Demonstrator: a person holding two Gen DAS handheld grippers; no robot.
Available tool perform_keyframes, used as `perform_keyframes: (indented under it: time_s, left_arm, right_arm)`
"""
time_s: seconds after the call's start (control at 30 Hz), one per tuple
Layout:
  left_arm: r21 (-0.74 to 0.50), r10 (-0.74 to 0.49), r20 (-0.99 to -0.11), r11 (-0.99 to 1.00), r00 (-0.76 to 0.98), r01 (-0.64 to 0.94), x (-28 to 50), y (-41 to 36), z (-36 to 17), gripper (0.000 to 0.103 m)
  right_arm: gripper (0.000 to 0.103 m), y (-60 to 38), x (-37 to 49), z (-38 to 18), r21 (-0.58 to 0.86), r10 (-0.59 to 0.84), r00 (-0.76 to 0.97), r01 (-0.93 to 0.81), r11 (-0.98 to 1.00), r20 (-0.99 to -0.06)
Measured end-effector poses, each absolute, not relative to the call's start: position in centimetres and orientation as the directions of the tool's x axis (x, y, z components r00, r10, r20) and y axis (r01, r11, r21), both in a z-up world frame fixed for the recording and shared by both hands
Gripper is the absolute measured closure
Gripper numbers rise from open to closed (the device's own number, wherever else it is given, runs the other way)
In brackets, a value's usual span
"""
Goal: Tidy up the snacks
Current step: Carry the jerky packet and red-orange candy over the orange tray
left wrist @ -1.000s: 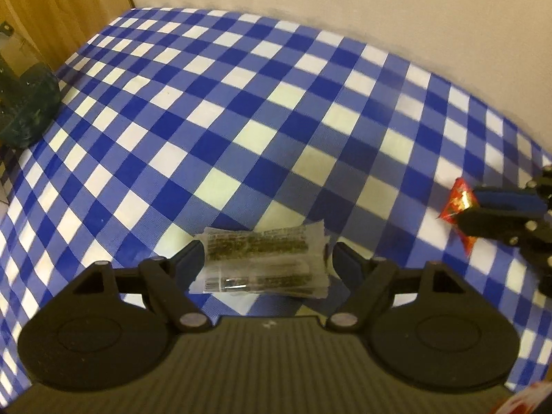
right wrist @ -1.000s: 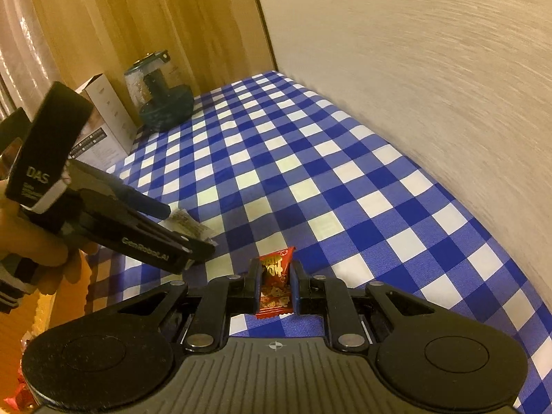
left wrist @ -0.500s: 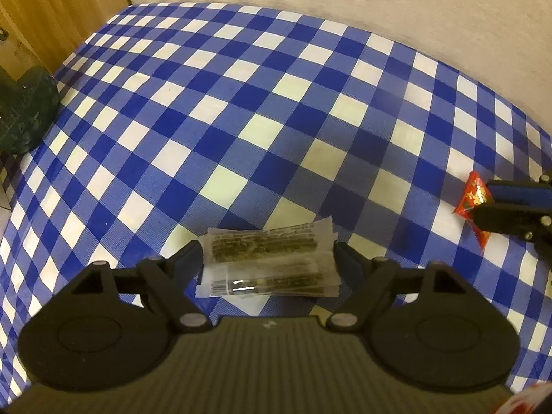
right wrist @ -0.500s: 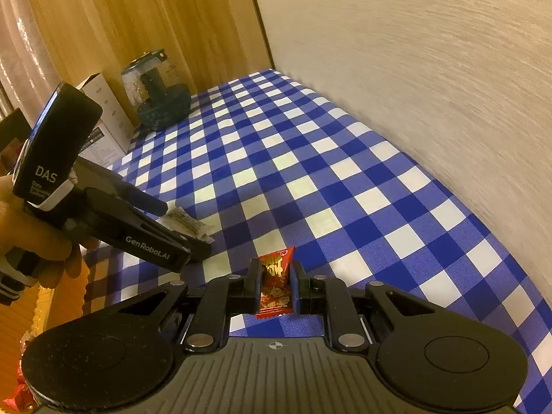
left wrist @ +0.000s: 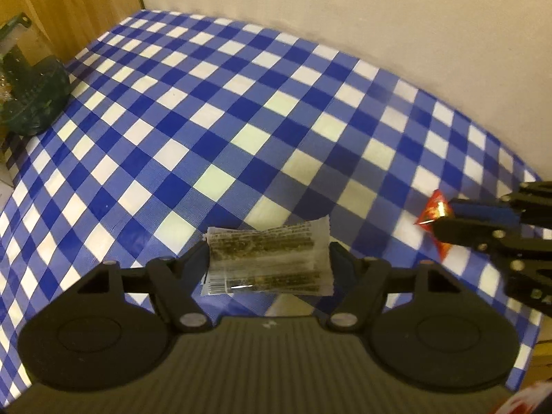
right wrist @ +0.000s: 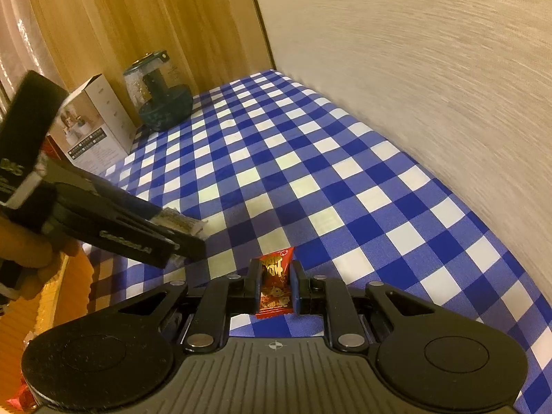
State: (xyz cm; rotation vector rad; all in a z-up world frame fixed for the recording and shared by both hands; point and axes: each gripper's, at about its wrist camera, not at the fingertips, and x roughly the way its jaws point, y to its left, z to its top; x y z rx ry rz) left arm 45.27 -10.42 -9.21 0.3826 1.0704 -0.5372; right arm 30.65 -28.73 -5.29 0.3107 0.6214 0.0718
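Note:
A clear snack packet with dark green strips inside sits crosswise between the fingers of my left gripper. The jaws are closing, both pads touch the packet's ends, and its top edge buckles slightly. From the right wrist view, the left gripper slants down over the blue checked tablecloth with the clear packet in its tips. My right gripper is shut on a small red snack packet, held upright. That red packet and the right gripper show at the right edge of the left wrist view.
A green-lidded glass jar and a white carton stand at the table's far left corner. A pale wall runs along the right side, wooden panelling behind. A person's hand holds the left gripper.
The left gripper's fingers have drawn in onto the clear packet's ends, and the gripper has risen slightly. The right gripper and its red packet have kept still.

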Motion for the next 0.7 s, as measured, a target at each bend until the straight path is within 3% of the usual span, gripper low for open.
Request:
perform_keyframes:
  time_s: [0.7]
  left_arm:
    - [0.006, -0.268, -0.811, 0.885, 0.52, 0.465, 29.7, -5.7, -3.4, 0.031]
  right_arm:
    - [0.086, -25.1, 22.1, -2.3, 0.336, 0.187, 0.826, 0.003, 0.942, -0.532]
